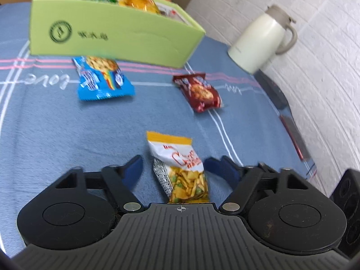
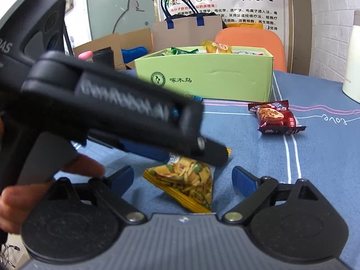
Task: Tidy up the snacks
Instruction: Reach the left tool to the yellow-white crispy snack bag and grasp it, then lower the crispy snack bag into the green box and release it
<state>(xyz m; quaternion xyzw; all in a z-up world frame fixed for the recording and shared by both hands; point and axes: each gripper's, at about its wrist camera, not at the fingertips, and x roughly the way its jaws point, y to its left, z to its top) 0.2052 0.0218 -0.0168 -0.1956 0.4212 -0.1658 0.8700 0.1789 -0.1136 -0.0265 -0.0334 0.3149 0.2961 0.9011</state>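
Observation:
A white and yellow snack packet (image 1: 180,168) lies on the blue tablecloth (image 1: 56,135) between the fingers of my left gripper (image 1: 174,160). A gap shows beside its left pad, so the gripper is open. The same packet (image 2: 186,180) also lies between the wide-open fingers of my right gripper (image 2: 182,173), with the left gripper's black body (image 2: 108,103) reaching over it from the left. A green box (image 1: 112,36) (image 2: 209,81) holding several snacks stands at the back. A blue packet (image 1: 101,78) and a dark red packet (image 1: 200,92) (image 2: 274,117) lie in front of the box.
A cream thermos jug (image 1: 261,40) stands at the table's right side by the white brick wall. Dark flat items (image 1: 292,132) lie along that edge. A person's hand (image 2: 45,180) holds the left gripper. Behind the table are an orange chair (image 2: 249,42) and a paper bag (image 2: 186,33).

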